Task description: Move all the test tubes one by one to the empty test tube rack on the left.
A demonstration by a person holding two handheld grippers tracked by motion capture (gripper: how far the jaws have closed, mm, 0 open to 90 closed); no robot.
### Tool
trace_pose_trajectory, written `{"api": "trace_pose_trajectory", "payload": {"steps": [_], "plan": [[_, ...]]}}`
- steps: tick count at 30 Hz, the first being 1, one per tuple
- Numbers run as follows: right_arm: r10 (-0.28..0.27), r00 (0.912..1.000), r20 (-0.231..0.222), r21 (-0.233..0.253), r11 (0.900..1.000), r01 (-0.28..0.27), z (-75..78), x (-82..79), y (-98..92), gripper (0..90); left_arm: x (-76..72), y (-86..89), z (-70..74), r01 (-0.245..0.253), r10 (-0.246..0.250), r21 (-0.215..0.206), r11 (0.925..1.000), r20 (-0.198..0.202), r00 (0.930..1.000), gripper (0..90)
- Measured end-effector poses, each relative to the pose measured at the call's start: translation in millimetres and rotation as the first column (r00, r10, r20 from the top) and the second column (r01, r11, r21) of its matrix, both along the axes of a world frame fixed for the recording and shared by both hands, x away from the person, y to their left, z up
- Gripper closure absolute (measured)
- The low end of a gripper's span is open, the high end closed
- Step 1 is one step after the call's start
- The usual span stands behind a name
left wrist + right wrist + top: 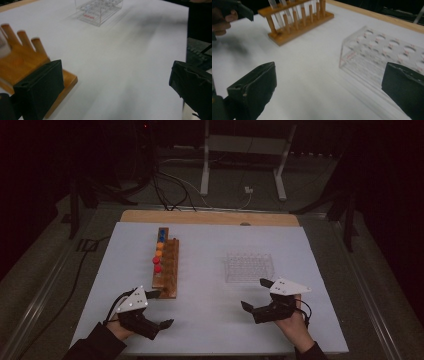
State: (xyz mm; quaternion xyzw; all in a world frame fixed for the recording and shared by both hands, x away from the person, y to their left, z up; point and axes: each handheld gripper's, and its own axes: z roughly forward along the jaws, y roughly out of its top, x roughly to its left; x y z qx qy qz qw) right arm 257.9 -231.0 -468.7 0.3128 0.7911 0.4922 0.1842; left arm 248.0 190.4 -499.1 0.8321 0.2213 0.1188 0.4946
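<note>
In the high view both forearms come in from the bottom edge. The left gripper sits in the lower left of the frame, its hand low behind it and the tool angled up and to the right; one jaw tip lies just beside the near end of the wooden rack, the other is well apart from it over bare table. Its jaws stand wide apart and hold nothing (the left gripper view shows white tabletop between them, with the rack's wooden base at the left jaw).

The right gripper is at lower right, cradled from below by the right hand, pointing leftward. Its jaws are likewise spread wide with nothing between them; the upper tip is near the front corner of the clear plastic rack.

The wooden rack stands left of centre, running away up the frame, with capped tubes (blue, orange, red) along its left side. In the right gripper view the clear rack lies at right and the wooden rack at upper left.
</note>
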Motion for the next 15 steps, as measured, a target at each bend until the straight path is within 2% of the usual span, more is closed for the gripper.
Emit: {"api": "trace_pose_trajectory", "payload": {"steps": [4,7,9,12,15], "plan": [[0.007,1.0,-0.002,-0.009,1.0,-0.007,-7.8,-2.7,-4.0,0.0,0.2,2.4,-9.3,-0.037,0.036,0.021,0.9991,0.025,0.999,0.5],[0.01,0.9999,-0.001,-0.015,1.0,-0.01,-10.5,-1.1,-3.7,0.0,3.9,3.3,-14.4,-0.031,0.03,0.042,0.9986,0.024,0.9993,0.5],[0.014,0.9998,-0.016,-0.014,1.0,-0.015,-11.2,-0.1,-2.0,0.0,5.9,4.2,-15.4,-0.016,0.015,0.026,0.9995,0.002,0.9999,0.6],[0.015,0.9999,-0.005,-0.023,1.0,-0.015,-11.4,-0.7,-0.9,0.0,5.3,4.0,-15.6,-0.011,0.01,0.033,0.9994,0.013,0.9999,0.6],[0.015,0.9999,-0.002,-0.014,1.0,-0.015,-10.7,-0.7,-1.7,0.0,4.9,5.6,-13.5,-0.014,0.014,0.008,0.9999,0.017,0.9998,0.6]]}}
